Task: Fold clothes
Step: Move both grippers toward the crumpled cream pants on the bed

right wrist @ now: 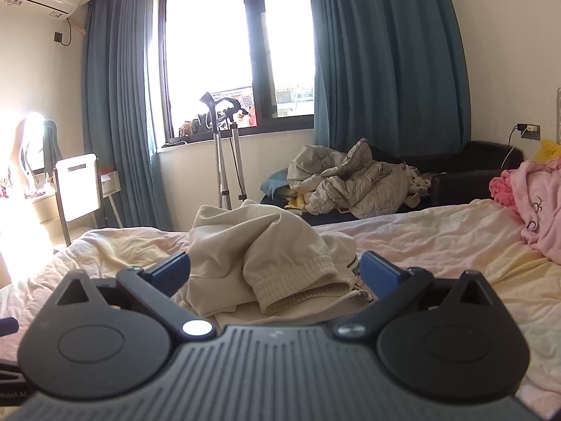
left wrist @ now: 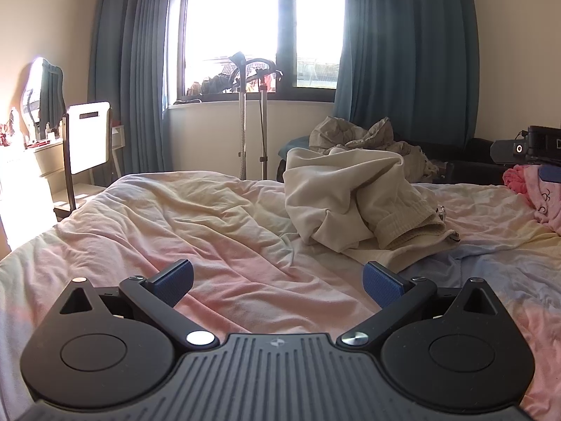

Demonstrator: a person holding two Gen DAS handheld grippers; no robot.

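Right — both claws spread wide, gripping nothing: left claw over bare bed, right claw just short of crumpled cream garment.

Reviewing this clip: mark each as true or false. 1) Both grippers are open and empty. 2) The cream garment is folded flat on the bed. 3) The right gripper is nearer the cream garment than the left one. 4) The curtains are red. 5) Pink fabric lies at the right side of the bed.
1) True: the left gripper and right gripper both have their jaws spread with nothing between them.
2) False: the cream garment sits in a crumpled heap on the bed.
3) True: its ribbed cuff lies just ahead of the right gripper.
4) False: the curtains are blue.
5) True: pink fabric is bunched there.
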